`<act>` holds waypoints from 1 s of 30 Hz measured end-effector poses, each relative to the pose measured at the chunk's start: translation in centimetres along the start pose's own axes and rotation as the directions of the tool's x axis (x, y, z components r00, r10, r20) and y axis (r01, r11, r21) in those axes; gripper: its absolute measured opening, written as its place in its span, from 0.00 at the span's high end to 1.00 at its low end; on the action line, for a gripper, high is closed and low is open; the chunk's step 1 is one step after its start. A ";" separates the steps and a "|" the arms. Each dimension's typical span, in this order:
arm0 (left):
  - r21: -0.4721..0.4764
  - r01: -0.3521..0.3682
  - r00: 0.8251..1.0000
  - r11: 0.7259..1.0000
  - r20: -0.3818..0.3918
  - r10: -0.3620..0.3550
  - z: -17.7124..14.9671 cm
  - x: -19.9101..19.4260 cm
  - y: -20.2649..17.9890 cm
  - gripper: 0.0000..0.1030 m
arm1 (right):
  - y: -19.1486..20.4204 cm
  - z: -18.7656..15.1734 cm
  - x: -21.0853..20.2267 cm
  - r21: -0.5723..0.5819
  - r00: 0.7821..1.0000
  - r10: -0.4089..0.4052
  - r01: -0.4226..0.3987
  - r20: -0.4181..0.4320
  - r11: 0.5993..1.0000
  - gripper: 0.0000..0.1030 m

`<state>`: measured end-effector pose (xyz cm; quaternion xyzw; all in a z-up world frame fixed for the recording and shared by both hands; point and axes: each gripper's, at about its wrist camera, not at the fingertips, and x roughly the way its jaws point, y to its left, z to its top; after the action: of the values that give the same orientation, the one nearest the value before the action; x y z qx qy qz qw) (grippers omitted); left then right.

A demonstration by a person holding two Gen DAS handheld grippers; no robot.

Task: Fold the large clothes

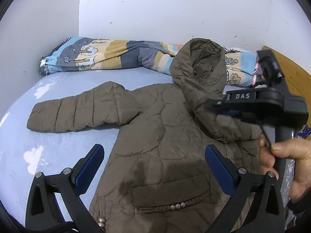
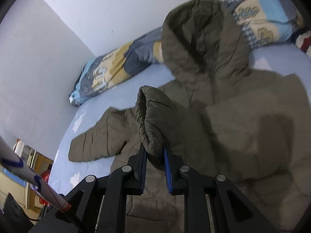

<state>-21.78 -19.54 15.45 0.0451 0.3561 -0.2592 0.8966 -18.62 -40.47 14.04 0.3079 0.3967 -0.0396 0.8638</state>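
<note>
Left view: left tongs (image 1: 153, 171) spread and empty over the coat (image 1: 165, 136) lying flat on the bed (image 1: 29, 155), probably waiting their turn; right view: right tongs (image 2: 154, 160) pinching the cuff (image 2: 150, 120), presumably to fold that sleeve inward.

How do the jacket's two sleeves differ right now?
The left sleeve lies flat and stretched out on the bed sheet; the right sleeve is lifted and bent over the jacket's body. Nothing holds the left sleeve, while the right gripper pinches the right sleeve's cuff. Both are the same brown quilted fabric.
</note>
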 end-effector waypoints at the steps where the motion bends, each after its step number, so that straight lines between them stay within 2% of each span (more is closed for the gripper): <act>1: 0.000 0.001 1.000 1.000 -0.001 -0.001 0.0 0.0 0.0 0.00 | 0.0 -0.1 0.4 0.004 1.000 0.004 -0.004 -0.015 1.000 0.75; 2: 0.001 -0.001 1.000 1.000 -0.002 0.001 0.0 0.1 -0.1 0.00 | -0.2 -0.3 0.8 0.020 0.999 0.018 -0.017 -0.042 1.000 0.60; 4: 0.002 -0.001 1.000 1.000 -0.001 0.001 0.1 0.2 -0.1 0.00 | -0.7 -0.6 0.6 0.040 0.997 0.056 -0.054 -0.053 0.998 0.50; 7: 0.000 -0.004 1.000 1.000 -0.009 0.004 0.1 0.5 0.0 0.00 | -1.4 -0.5 -1.4 0.025 0.996 0.088 -0.087 -0.020 0.996 0.50; 10: -0.001 -0.008 1.000 1.000 -0.023 0.008 0.0 1.1 -0.1 0.00 | -3.3 0.3 -3.7 0.038 0.996 0.080 -0.082 0.032 0.996 0.47; 13: -0.003 -0.015 0.999 1.000 -0.036 0.015 -0.1 1.6 -0.2 0.00 | -6.3 1.3 -5.7 0.075 0.997 0.001 -0.006 0.078 0.997 0.47; 15: -0.003 -0.017 0.999 1.000 -0.042 0.016 -0.2 2.0 -0.3 0.00 | -9.0 2.0 -6.7 0.094 0.988 -0.109 0.100 0.105 0.991 0.47; 19: 0.006 -0.034 0.998 0.999 -0.058 0.035 -0.1 3.2 -0.6 0.00 | -13.7 3.3 -7.2 0.102 0.943 -0.314 0.304 0.112 0.947 0.47; 21: 0.009 -0.042 0.997 0.999 -0.070 0.043 0.0 3.9 -0.7 0.00 | -16.8 4.0 -7.1 0.129 0.911 -0.399 0.385 0.107 0.914 0.47; 23: 0.007 -0.045 0.995 0.999 -0.084 0.046 0.1 4.5 -0.9 0.00 | -19.1 4.6 -6.6 0.153 0.894 -0.439 0.422 0.095 0.894 0.47; 25: 0.006 -0.047 0.994 0.999 -0.101 0.048 0.1 5.2 -0.9 0.00 | -21.3 4.9 -5.5 0.172 0.888 -0.455 0.440 0.063 0.882 0.47; 28: 0.021 -0.066 0.988 0.998 -0.135 0.069 -0.2 6.4 -1.0 0.00 | -23.8 4.6 -2.8 0.191 0.900 -0.435 0.432 -0.026 0.882 0.47; 30: 0.015 -0.068 0.987 0.998 -0.147 0.070 -0.3 6.7 -0.8 0.00 | -24.7 4.2 -1.5 0.181 0.900 -0.431 0.436 -0.065 0.882 0.46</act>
<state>-18.22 -23.02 10.90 0.0809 0.4182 -0.2259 0.8761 -24.55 -63.00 4.80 0.2934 0.4598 -0.2660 0.7948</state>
